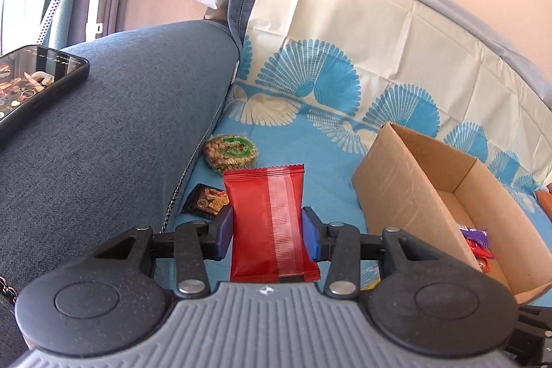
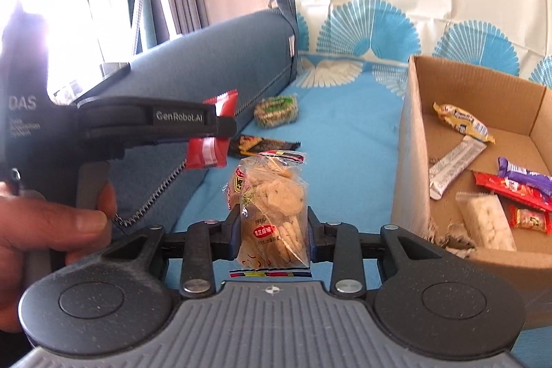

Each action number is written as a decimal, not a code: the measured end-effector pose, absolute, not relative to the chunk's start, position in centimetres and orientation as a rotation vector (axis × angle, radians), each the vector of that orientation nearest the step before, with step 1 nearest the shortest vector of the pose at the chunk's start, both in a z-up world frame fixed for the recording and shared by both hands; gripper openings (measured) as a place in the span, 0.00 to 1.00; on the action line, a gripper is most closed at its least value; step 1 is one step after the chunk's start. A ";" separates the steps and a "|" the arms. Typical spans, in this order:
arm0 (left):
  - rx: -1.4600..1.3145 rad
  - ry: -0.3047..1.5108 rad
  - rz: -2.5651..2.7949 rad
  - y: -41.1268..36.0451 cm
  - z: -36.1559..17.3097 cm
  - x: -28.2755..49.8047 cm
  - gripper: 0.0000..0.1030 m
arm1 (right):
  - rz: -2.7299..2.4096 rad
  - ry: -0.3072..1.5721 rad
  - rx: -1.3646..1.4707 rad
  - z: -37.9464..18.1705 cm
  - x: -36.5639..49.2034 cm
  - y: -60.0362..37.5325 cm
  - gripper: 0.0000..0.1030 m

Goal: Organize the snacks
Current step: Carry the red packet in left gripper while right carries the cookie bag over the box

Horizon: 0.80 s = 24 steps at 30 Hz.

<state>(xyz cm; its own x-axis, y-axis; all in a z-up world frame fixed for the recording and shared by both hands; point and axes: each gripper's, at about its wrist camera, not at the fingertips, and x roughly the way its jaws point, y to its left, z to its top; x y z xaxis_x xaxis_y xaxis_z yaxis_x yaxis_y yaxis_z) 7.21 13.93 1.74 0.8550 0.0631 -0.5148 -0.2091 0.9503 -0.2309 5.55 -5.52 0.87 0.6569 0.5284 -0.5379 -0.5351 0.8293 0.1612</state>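
Observation:
My left gripper point(image 1: 267, 231) is shut on a red snack packet point(image 1: 269, 223), held upright above the blue sheet; from the right wrist view the same gripper point(image 2: 220, 130) and red packet point(image 2: 210, 150) show at the left. My right gripper point(image 2: 274, 231) is shut on a clear bag of crackers point(image 2: 272, 212). A round green-labelled snack point(image 1: 230, 154) point(image 2: 276, 110) and a dark flat packet point(image 1: 207, 200) point(image 2: 262, 143) lie on the sheet by the armrest. The cardboard box point(image 1: 396, 188) point(image 2: 408, 161) stands at the right with several wrapped snacks inside.
A blue sofa armrest point(image 1: 131, 126) rises at the left with a phone point(image 1: 31, 85) lying on top. A patterned sheet point(image 1: 338, 181) covers the seat and backrest. A person's hand point(image 2: 51, 230) grips the left tool's handle.

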 end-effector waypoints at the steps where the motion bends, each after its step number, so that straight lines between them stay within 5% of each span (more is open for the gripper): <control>1: -0.289 0.526 0.146 14.0 1.8 7.2 0.45 | 0.605 0.596 -0.008 1.0 5.5 -5.6 0.35; 24: -0.226 0.518 0.191 12.9 2.0 7.0 0.45 | 0.633 0.439 0.070 4.4 5.5 -7.9 0.35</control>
<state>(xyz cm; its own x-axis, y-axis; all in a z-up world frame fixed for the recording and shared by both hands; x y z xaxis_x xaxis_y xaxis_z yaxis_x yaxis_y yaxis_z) 6.98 12.91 2.03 0.8523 0.1232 -0.5084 -0.2368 0.9574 -0.1651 5.50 -7.90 4.41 0.7177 0.5866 -0.3753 -0.5573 0.8070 0.1955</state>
